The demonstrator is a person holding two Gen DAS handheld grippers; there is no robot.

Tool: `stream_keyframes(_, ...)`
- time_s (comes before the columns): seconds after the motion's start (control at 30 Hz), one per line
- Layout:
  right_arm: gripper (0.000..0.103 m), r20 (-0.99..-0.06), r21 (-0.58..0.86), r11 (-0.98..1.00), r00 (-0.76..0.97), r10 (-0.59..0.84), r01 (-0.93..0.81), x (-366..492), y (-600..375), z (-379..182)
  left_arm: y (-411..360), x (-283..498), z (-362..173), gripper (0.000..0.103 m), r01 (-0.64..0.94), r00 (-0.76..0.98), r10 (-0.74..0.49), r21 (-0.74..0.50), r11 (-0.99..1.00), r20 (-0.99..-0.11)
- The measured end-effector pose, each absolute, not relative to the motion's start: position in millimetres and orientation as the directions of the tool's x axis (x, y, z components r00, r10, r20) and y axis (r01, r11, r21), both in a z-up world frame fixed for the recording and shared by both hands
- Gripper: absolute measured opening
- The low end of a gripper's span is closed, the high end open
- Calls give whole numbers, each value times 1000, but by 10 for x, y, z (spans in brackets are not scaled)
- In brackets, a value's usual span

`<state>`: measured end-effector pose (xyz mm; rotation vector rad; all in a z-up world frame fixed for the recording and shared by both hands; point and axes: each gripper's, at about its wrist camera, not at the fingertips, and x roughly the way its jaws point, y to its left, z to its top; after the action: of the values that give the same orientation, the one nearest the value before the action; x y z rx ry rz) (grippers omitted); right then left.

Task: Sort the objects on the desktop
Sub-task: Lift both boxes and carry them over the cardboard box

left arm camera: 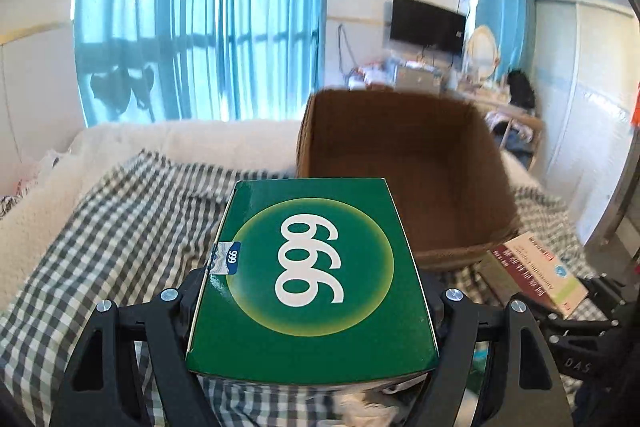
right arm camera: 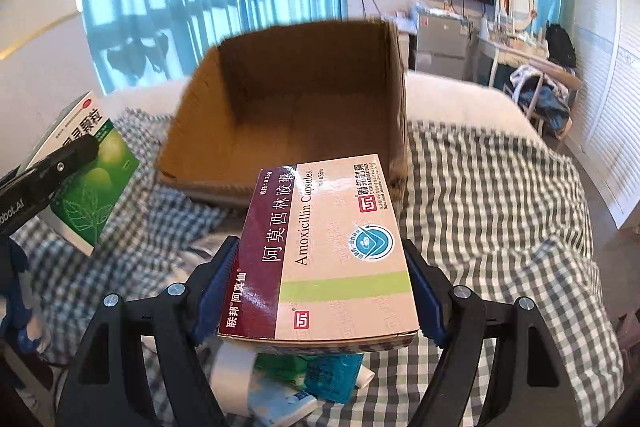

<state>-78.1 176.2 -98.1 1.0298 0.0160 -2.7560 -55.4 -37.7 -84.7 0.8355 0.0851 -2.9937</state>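
My left gripper [left arm camera: 312, 291] is shut on a green "999" medicine box [left arm camera: 316, 279], held above the checked bedspread just short of an open, empty cardboard box [left arm camera: 404, 171]. My right gripper [right arm camera: 316, 275] is shut on a pink and maroon Amoxicillin box [right arm camera: 332, 251], held in front of the same cardboard box [right arm camera: 296, 123]. The green box also shows in the right wrist view [right arm camera: 86, 179] at the left, with the left gripper's finger across it. The Amoxicillin box shows in the left wrist view [left arm camera: 540, 271] at the right.
Several small packets and a white tube [right arm camera: 296, 379] lie on the grey checked bedspread [right arm camera: 500, 211] below my right gripper. A white fluffy blanket [left arm camera: 60, 195] lies at the left. Blue curtains [left arm camera: 200, 11], a desk and a wall television [left arm camera: 428, 23] stand beyond the bed.
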Motion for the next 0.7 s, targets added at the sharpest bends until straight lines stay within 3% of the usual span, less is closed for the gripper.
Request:
stream_keyframes(0.27,77,-516,93,-970,-822,-239,224,-522,1642,-502,-371,-394,-230,79,29,-907,10,-88,-996,-420)
stream_keyframes(0.7,77,-366,73,-973,-901,-231,220,-529,1619,158,-202,-465,350,79,-48,-935,69,-70,-996,-347)
